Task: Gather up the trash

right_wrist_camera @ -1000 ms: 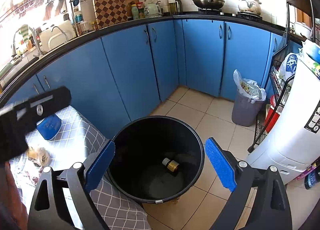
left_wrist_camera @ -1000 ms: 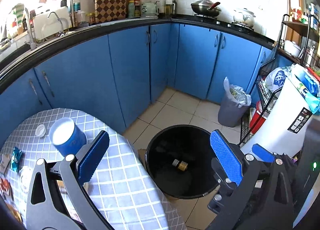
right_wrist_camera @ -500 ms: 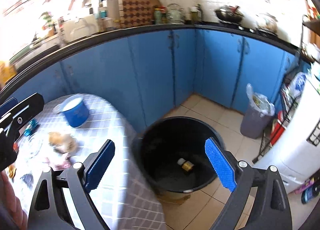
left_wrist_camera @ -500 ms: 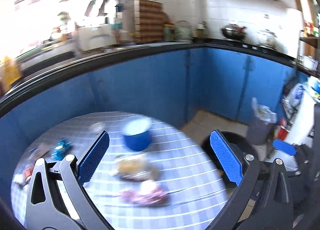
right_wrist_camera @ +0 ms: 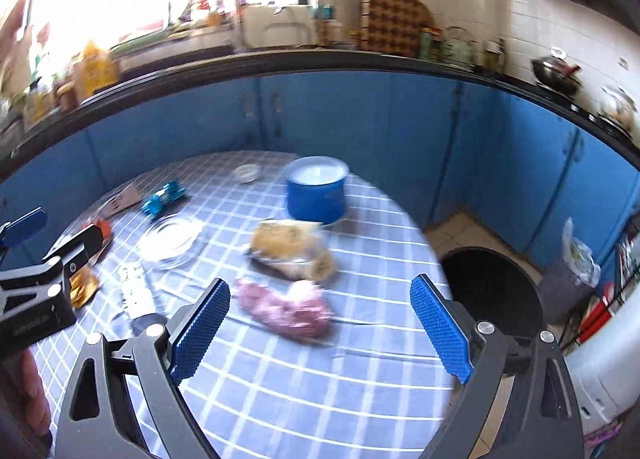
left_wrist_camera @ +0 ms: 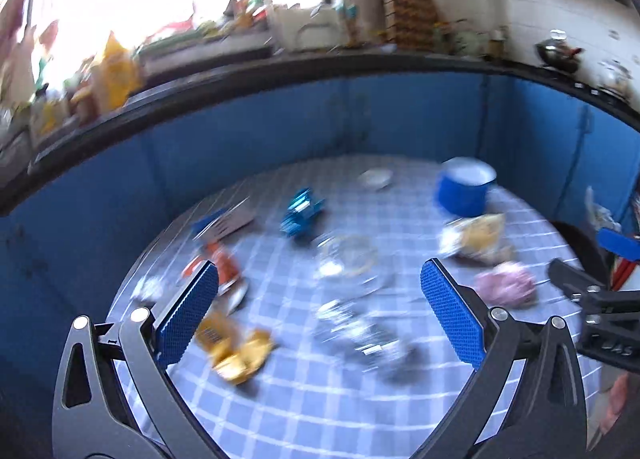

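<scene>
Trash lies on the checked tablecloth (left_wrist_camera: 320, 411): a pink crumpled wrapper (right_wrist_camera: 286, 309), a yellow food packet (right_wrist_camera: 290, 249), a blue foil wrapper (left_wrist_camera: 300, 211), a gold wrapper (left_wrist_camera: 236, 347), a silvery wrapper (left_wrist_camera: 360, 331) and an orange one (left_wrist_camera: 218, 259). My left gripper (left_wrist_camera: 320, 319) is open and empty above the silvery wrapper. My right gripper (right_wrist_camera: 320, 331) is open and empty over the pink wrapper. The black bin (right_wrist_camera: 492, 291) stands on the floor to the right of the table.
A blue tin (right_wrist_camera: 316, 191) and a clear glass dish (right_wrist_camera: 172, 237) stand on the table. Blue cabinets (right_wrist_camera: 360, 127) curve behind it. A small grey bin with a bag (right_wrist_camera: 572, 283) and a white appliance (right_wrist_camera: 608, 359) stand at the right.
Both grippers have swung left from the black bin to the table. The trash on the cloth now fills both views. Both stay open and empty.
</scene>
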`<state>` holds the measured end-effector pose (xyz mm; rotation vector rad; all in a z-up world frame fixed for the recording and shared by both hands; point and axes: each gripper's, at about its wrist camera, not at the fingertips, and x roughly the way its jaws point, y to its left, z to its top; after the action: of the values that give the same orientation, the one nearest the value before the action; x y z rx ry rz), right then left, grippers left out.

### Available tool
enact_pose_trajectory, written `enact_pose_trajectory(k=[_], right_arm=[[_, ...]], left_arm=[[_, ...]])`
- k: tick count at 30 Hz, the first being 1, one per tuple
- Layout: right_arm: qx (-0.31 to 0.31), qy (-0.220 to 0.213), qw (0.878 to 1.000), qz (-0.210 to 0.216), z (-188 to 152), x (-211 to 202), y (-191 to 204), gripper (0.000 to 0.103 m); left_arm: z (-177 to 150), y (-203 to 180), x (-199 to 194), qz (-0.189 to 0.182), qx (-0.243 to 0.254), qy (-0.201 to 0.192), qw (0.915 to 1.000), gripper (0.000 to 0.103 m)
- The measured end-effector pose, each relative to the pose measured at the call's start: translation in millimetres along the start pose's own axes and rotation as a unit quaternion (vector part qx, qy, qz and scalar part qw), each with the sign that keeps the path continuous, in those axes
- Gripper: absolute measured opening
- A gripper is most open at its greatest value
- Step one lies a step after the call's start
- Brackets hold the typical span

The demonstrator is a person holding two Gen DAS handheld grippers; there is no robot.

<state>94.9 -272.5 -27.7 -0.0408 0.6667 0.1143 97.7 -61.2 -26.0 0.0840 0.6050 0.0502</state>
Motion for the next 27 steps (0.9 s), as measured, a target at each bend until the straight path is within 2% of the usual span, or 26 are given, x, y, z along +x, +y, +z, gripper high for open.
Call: enact_pose_trajectory(k=[5, 11, 14, 22, 27], right_arm=[[-0.012, 0.017, 1.0, 0.013, 1.3, 13.3, 23.6, 0.089], [-0.005, 0.04, 0.999, 0.03, 3.0, 30.8, 38.7, 0.089], [-0.016, 0.044, 0.998, 0.039, 1.9, 35.1, 50.3, 0.089], [-0.043, 0.077, 0.992, 0.096, -3.1, 57.2, 94.2, 0.089], [-0.067, 0.093, 0.988, 0.103, -8.6, 67.5, 116.6, 0.089]], left_arm=[[-17.5, 39.8, 17.6, 0.019, -0.037, 0.039, 0.9984, 0.099], [-28.2, 60.9, 41.1, 0.027, -0.06, 0.08, 0.9946, 0.099], [-28.7, 66.0, 51.3, 0.03, -0.065, 0.097, 0.9926, 0.099], [-30.1, 72.5, 74.6, 0.01, -0.078, 0.135, 0.9876, 0.099], [-37.5, 70.6, 89.7, 0.007, -0.073, 0.166, 0.9835, 0.097]])
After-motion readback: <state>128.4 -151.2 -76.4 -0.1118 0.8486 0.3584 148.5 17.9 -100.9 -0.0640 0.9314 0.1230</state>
